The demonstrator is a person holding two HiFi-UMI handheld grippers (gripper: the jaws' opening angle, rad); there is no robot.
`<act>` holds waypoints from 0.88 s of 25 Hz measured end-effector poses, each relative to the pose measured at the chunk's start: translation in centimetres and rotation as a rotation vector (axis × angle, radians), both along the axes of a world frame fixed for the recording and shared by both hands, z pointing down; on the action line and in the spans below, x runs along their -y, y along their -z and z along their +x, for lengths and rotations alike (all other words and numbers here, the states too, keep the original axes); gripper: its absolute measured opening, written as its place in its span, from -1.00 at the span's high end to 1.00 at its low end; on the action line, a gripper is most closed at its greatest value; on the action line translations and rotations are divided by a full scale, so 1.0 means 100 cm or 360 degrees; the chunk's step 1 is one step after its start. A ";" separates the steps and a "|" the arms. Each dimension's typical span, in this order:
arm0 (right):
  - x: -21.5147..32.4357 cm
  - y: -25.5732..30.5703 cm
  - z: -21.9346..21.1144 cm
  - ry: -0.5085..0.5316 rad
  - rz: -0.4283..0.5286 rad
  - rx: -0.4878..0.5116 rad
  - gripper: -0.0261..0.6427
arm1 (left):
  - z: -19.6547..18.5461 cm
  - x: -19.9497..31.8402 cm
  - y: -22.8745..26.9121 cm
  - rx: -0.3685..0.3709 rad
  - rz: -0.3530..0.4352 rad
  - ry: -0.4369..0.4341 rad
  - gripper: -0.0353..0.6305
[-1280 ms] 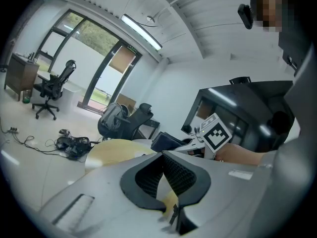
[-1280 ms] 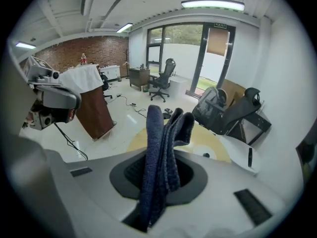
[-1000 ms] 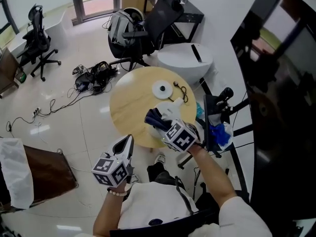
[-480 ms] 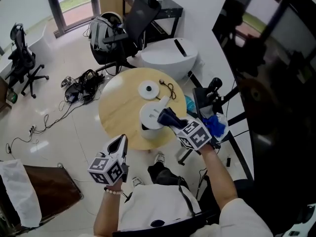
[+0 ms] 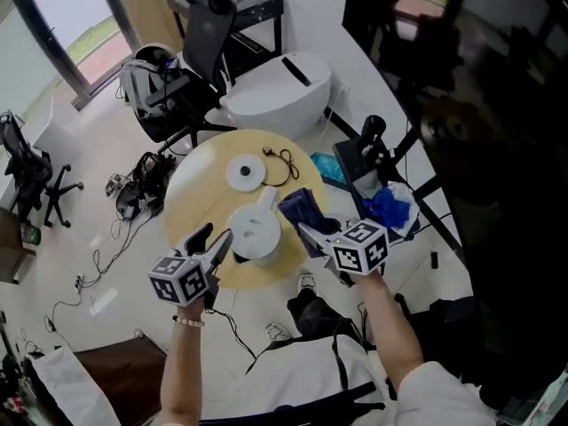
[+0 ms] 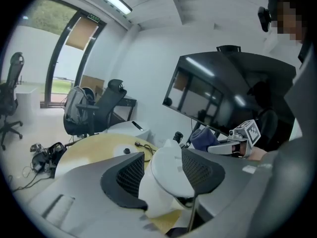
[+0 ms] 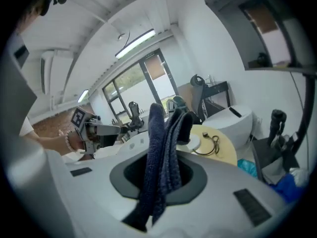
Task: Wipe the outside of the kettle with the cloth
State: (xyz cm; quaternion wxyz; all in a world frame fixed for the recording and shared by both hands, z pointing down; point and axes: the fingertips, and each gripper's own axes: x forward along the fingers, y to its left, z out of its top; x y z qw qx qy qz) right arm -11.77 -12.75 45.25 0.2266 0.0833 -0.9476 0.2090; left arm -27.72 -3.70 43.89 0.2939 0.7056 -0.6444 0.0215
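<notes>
Kettle (image 5: 253,233) stands near table's (image 5: 191,189) 6 o'clock edge. Left gripper (image 5: 216,240) at its 9 o'clock, jaws just opening wide, kettle between them, ungripped. Right gripper (image 5: 308,229) at 3 o'clock clamps cloth (image 5: 298,208) just beside kettle. Wiping likely not begun.

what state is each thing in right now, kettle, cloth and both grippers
kettle: upright on the table, off the round base
round base: flat on the table, nothing on it
cloth: bunched, clamped in the right gripper
right gripper: shut on the cloth
left gripper: open, fingers have just spread, kettle seen between them, not pressed
</notes>
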 end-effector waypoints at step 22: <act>-0.005 -0.140 -0.035 0.0341 -0.0371 -0.0041 0.72 | 0.021 0.033 -0.030 -0.0081 -0.0338 -0.0258 0.26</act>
